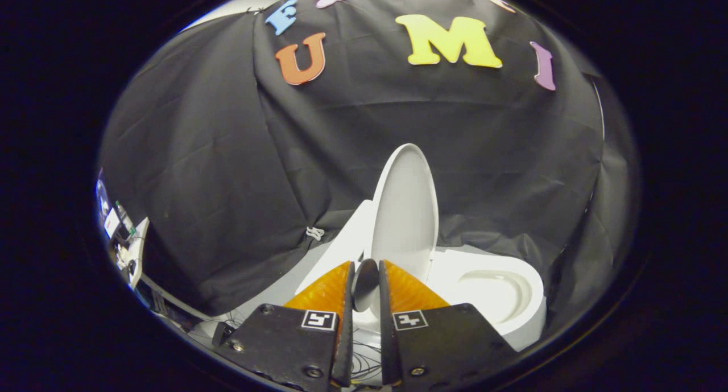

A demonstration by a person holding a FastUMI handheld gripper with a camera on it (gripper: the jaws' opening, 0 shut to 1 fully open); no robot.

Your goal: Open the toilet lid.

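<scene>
The white toilet lid (405, 210) stands raised, almost upright, swung up from the bowl. Its lower edge runs down into the narrow gap between my two fingers. My gripper (365, 263) is shut on that edge, a finger pressing on each side of it. The open bowl with its white seat (492, 292) lies just beyond my fingers, on the right of the lid. A slanted white part of the toilet body (341, 244) shows on the lid's left side.
The black cloth wall (227, 170) hangs close behind the toilet and wraps round both sides. A white stand with small cluttered items (126, 245) sits far off to the left. Thin cables (364, 363) lie on the floor under my fingers.
</scene>
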